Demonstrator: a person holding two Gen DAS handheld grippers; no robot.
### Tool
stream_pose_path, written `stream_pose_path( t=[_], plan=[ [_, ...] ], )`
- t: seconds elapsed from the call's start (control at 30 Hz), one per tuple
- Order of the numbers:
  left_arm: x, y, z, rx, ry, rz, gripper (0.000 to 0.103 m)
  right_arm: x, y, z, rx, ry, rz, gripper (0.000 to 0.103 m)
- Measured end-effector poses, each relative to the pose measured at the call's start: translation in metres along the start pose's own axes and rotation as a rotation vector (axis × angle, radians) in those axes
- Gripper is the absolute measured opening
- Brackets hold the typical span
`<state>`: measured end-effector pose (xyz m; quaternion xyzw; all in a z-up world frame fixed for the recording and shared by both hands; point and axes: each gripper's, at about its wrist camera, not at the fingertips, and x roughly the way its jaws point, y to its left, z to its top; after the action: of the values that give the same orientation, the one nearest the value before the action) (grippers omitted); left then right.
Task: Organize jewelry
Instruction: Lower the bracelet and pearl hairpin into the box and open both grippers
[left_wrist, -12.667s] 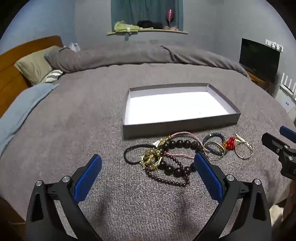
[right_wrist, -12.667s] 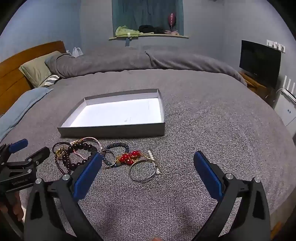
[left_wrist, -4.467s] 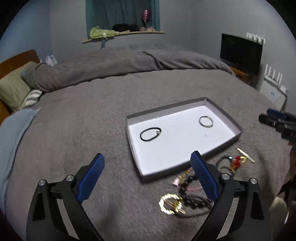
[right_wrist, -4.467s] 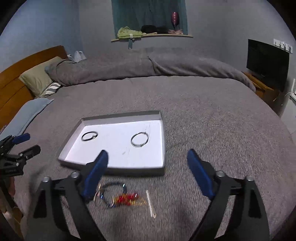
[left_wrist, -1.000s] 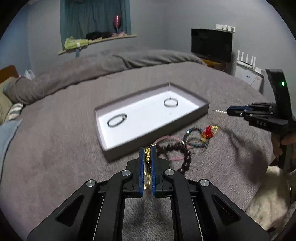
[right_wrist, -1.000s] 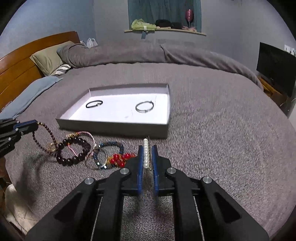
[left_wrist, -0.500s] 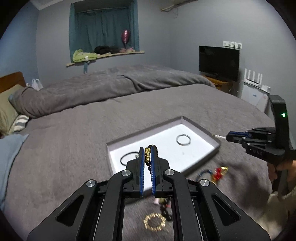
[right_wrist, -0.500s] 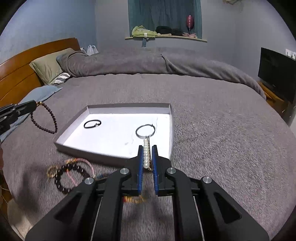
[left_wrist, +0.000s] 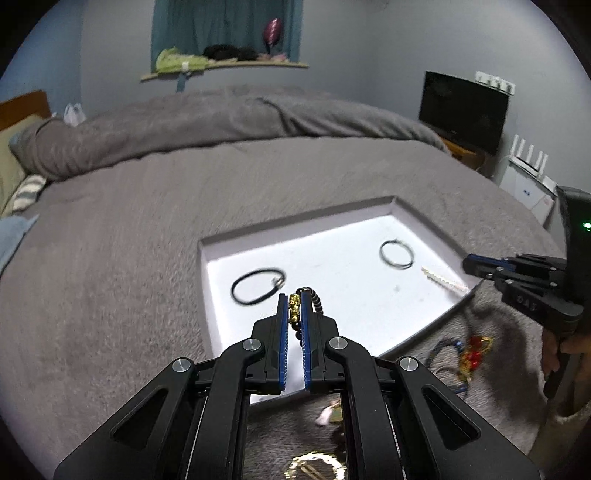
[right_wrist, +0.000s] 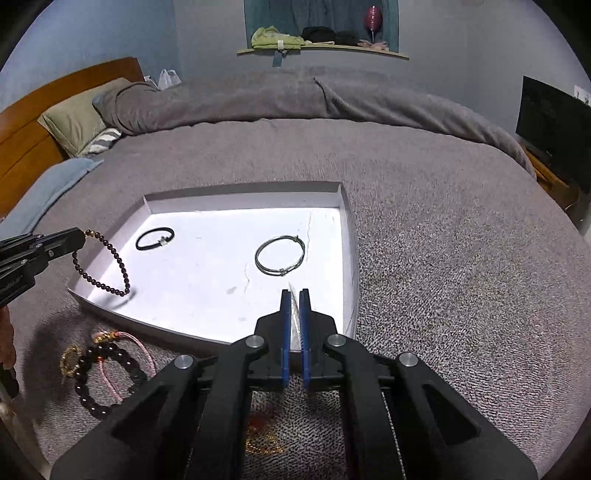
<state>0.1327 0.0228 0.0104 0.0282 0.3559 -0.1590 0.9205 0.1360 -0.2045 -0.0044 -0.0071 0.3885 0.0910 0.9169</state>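
Observation:
A shallow white tray (left_wrist: 295, 225) (right_wrist: 240, 188) lies on the grey bedspread. In it are a black band (left_wrist: 258, 286) (right_wrist: 155, 239) and a silver bangle (left_wrist: 397, 253) (right_wrist: 280, 254). My left gripper (left_wrist: 294, 299) (right_wrist: 84, 233) is shut on a dark bead bracelet (right_wrist: 110, 266) by its gold beads (left_wrist: 294, 310), and the loop hangs over the tray's near left edge. My right gripper (right_wrist: 294, 295) (left_wrist: 466, 263) is closing over the tray's right side. The pearl strand (left_wrist: 445, 282) is blurred, just below its tips and apart from them.
Loose on the bedspread in front of the tray are a large dark bead bracelet with a pink cord (right_wrist: 107, 373), a gold piece (left_wrist: 314, 465) and red and blue pieces (left_wrist: 469, 350). A television (left_wrist: 465, 110) stands far right, pillows (right_wrist: 74, 114) far left.
Both grippers have moved forward over the tray, the left carrying the bead bracelet. The pearl strand no longer stands up between the right fingers; it is now a blur below them.

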Motion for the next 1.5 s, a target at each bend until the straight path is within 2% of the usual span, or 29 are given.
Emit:
stream_pose_path(
  t=[0.23,0.67,1.13,1.27,1.33,1.4,1.5],
  plan=[
    [0.019,0.019,-0.014,-0.047,0.078,0.024,0.007,0.010,0.001,-0.001,-0.003,0.011,-0.010,0.004],
    [0.046,0.016,-0.023,-0.022,0.152,0.059,0.008,0.009,-0.001,-0.003,0.021,-0.008,0.004,0.004],
    [0.050,0.014,-0.025,-0.002,0.161,0.094,0.008,0.006,-0.003,-0.005,0.039,-0.007,0.022,0.005],
    [0.047,0.013,-0.025,-0.003,0.157,0.083,0.008,0.002,-0.004,-0.006,0.049,-0.020,0.028,0.005],
    [0.044,0.011,-0.025,0.000,0.152,0.078,0.012,-0.001,-0.004,-0.007,0.053,-0.026,0.033,0.005],
    [0.038,0.008,-0.025,0.012,0.135,0.085,0.032,-0.005,-0.004,-0.007,0.056,-0.035,0.036,0.005],
    [0.030,0.000,-0.023,0.039,0.106,0.091,0.037,-0.010,-0.004,-0.008,0.059,-0.044,0.039,0.006]
  ],
)
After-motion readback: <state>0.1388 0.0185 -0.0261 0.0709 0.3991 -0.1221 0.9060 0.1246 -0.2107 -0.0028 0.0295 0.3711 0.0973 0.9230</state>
